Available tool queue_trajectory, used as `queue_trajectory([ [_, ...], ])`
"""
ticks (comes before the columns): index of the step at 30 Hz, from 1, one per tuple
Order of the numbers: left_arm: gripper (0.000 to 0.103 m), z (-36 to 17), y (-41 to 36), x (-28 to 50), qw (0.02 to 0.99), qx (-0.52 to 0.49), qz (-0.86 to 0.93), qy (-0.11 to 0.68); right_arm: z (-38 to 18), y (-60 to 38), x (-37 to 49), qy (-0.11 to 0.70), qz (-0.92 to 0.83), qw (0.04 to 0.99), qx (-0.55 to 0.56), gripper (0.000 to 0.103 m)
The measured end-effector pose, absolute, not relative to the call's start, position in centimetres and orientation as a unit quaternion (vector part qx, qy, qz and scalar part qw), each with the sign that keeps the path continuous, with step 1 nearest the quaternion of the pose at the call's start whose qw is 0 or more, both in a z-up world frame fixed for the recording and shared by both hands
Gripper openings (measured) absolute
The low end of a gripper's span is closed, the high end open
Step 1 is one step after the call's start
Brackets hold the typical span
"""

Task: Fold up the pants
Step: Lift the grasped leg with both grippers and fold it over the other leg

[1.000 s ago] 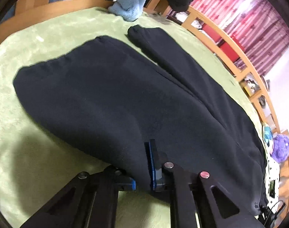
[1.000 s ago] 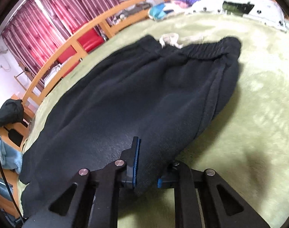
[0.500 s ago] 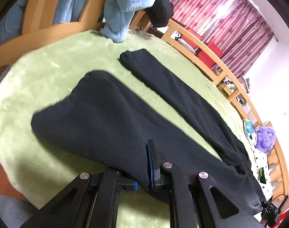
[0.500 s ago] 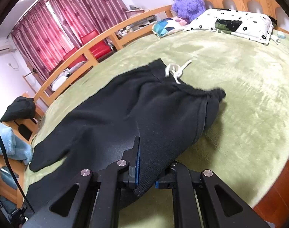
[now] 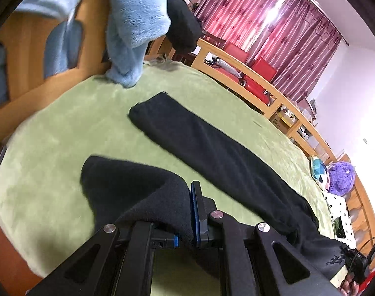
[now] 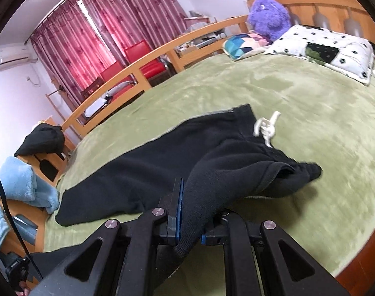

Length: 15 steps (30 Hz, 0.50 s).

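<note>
Black fleece pants [image 5: 212, 153] lie on a green bedspread [image 5: 64, 128]. In the left wrist view my left gripper [image 5: 185, 231] is shut on the near leg, lifted off the bed, while the far leg lies flat. In the right wrist view my right gripper [image 6: 190, 224] is shut on the pants [image 6: 148, 172] near the waist side, lifted above the bed. The waistband with its white drawstring [image 6: 265, 129] droops toward the bed.
A light blue blanket [image 5: 135, 24] and a dark garment [image 5: 185, 32] hang at the foot rail. A spotted pillow [image 6: 323, 49], a patchwork cushion [image 6: 244, 43] and a purple plush toy [image 6: 269, 17] sit at the headboard. A wooden side rail [image 6: 138, 74] borders the far edge.
Both grippers have risen and pulled back, lifting the near leg and the waist side off the bed. The two legs now lie apart, with green bedspread showing between them.
</note>
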<state>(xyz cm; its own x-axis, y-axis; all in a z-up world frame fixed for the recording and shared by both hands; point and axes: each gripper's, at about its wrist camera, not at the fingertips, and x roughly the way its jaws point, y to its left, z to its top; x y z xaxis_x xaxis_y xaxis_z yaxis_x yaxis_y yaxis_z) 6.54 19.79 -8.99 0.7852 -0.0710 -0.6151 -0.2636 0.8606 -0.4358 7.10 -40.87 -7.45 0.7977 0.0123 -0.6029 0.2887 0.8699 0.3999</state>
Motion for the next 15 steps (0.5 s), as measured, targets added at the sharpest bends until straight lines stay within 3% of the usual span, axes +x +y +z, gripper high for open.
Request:
queue_trajectory([
  [15, 0.009, -6.6, 17.8, 27.8, 0.928, -0.221, 0.066, 0.294, -4.3, -40.7, 28.8, 0.301, -0.072, 0.933, 0.185, 0.011],
])
